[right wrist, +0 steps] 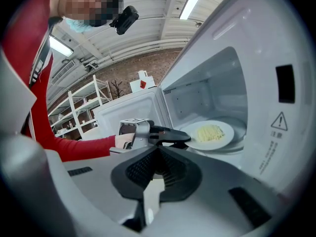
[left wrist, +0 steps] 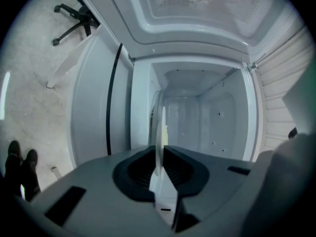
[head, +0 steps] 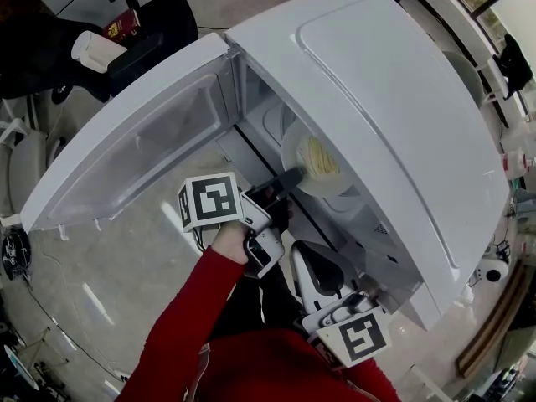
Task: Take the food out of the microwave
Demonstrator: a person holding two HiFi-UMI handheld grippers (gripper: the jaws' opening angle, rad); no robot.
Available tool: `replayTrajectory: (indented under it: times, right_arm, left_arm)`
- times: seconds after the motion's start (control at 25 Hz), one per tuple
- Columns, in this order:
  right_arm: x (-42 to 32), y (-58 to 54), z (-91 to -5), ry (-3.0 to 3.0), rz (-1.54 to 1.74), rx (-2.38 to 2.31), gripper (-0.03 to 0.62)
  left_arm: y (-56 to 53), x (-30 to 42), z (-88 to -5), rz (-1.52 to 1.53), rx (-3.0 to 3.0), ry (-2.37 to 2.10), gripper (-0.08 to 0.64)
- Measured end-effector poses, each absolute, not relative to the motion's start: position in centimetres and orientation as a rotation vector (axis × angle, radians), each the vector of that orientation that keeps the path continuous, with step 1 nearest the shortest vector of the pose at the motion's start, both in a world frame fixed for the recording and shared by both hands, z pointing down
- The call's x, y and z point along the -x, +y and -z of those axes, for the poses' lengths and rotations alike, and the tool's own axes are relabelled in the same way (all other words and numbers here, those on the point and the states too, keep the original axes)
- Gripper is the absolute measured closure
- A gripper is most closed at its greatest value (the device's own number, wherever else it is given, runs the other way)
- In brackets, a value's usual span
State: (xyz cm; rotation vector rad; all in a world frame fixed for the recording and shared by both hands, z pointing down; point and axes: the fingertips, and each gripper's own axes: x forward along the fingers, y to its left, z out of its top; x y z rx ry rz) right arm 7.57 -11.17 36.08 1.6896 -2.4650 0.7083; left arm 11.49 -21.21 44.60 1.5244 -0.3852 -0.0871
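Note:
The white microwave [head: 402, 115] stands with its door [head: 134, 141] swung wide open to the left. Inside, a white plate [head: 314, 162] carries pale yellow noodles [head: 321, 159]. My left gripper [head: 295, 174] reaches into the cavity and is shut on the plate's near rim. In the left gripper view the plate [left wrist: 160, 137] shows edge-on, pinched between the jaws of the left gripper [left wrist: 160, 167]. The right gripper view shows the plate [right wrist: 219, 138], the noodles [right wrist: 210, 131] and the left gripper [right wrist: 180, 137] at its rim. My right gripper [head: 308, 256] hangs shut and empty just outside the opening, and its jaws [right wrist: 157, 154] meet.
A black office chair [head: 159, 23] with a white cup [head: 96, 50] and a red box [head: 126, 23] stands behind the door. A chair base [left wrist: 74, 21] and shoes [left wrist: 19, 167] are on the pale floor. White shelving [right wrist: 79, 107] is at the far side.

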Motion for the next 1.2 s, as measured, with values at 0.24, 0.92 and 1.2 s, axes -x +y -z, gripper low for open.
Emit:
replayTrajectory:
  times: [0.24, 0.92, 1.2]
  right_arm:
    - [-7.4, -10.9, -36.1, -2.469, -0.716, -1.676, 0.583]
    - [-6.1, -9.1, -36.5, -2.466, -0.721, -1.579, 0.583]
    - [-5.5, -8.9, -36.7, -2.487, -0.745, -1.534, 0.583]
  left_arm:
    - [-21.0, -11.4, -44.4, 0.093, -1.498, -0.388, 0.531]
    - [-18.3, -7.9, -43.9, 0.163, -1.503, -0.385, 0.537]
    - [-17.9, -6.5, -43.1, 0.258, -1.480, -0.376, 0.537]
